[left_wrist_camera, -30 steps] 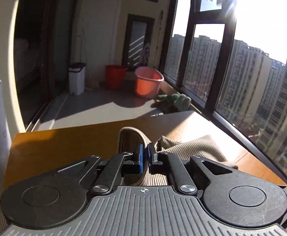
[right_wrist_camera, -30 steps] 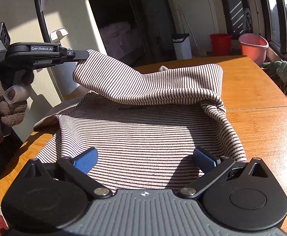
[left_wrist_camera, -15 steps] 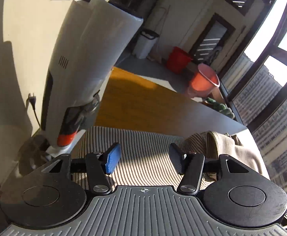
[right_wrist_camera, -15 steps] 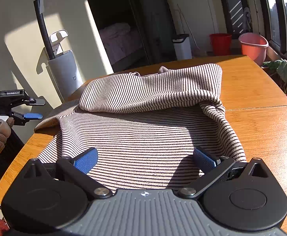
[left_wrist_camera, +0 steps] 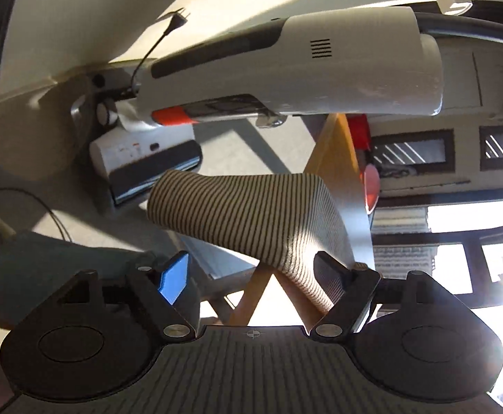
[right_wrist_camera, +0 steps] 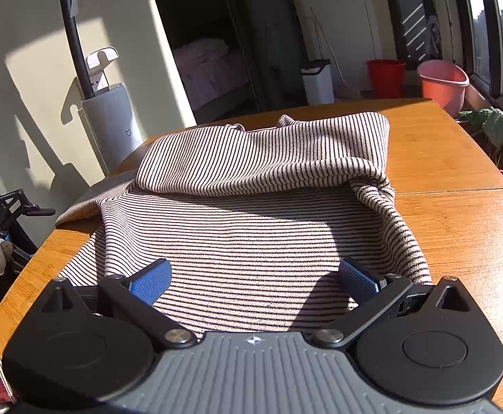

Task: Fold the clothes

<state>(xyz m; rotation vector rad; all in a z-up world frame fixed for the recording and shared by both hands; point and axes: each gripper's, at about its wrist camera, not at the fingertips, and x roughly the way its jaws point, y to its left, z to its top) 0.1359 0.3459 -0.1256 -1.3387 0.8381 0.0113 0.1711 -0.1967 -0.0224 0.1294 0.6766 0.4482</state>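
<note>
Since half a second ago my left claw had rolled over and dropped beside the surface, its jaws spread and holding nothing. My right claw hovered just as before, jaws wide apart over the striped top. From the left wrist only one hanging sleeve showed; whether it touched the near finger was hard to tell. One garment lay on the wooden surface, its far part folded back over itself. Two buckets, one red and one pink, stood on the balcony floor by the windows, and one white vacuum leaned against the sunlit wall.
</note>
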